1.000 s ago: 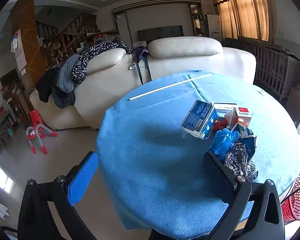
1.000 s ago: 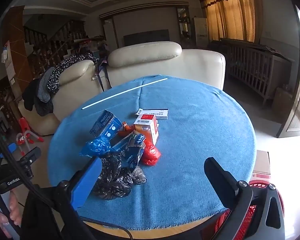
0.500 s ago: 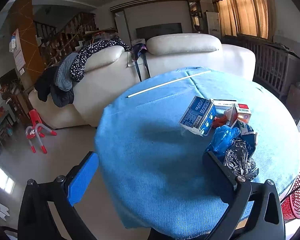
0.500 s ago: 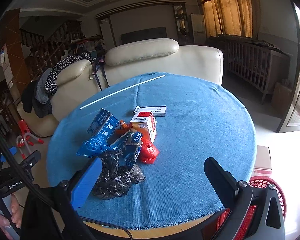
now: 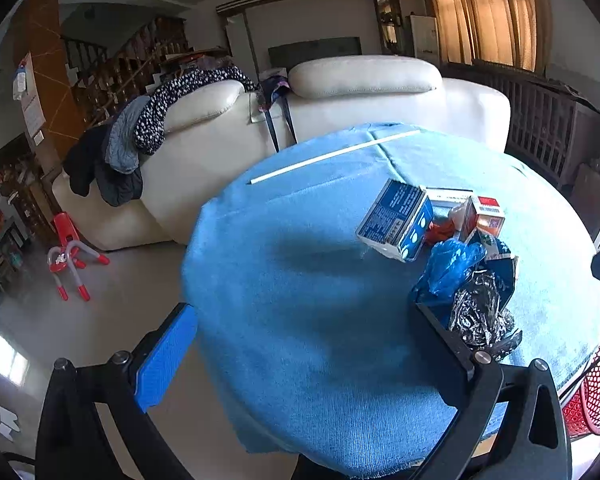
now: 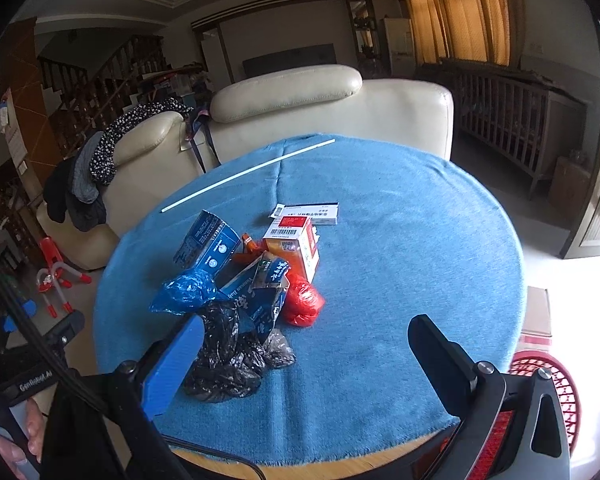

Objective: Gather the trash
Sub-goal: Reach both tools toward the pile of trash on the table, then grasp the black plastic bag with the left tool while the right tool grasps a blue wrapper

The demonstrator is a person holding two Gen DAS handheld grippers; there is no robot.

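Both grippers [image 5: 300,340] [image 6: 304,356] agape above table [image 6: 400,240]

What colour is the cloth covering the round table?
Blue; the tablecloth shows best in the right wrist view.

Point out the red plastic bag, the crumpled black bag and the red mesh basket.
red plastic bag [image 6: 302,301], right wrist view, middle of the crumpled bag.
crumpled black bag [image 6: 224,364], right wrist view, centre of the heap.
red mesh basket [image 6: 534,364], right wrist view, its rim.
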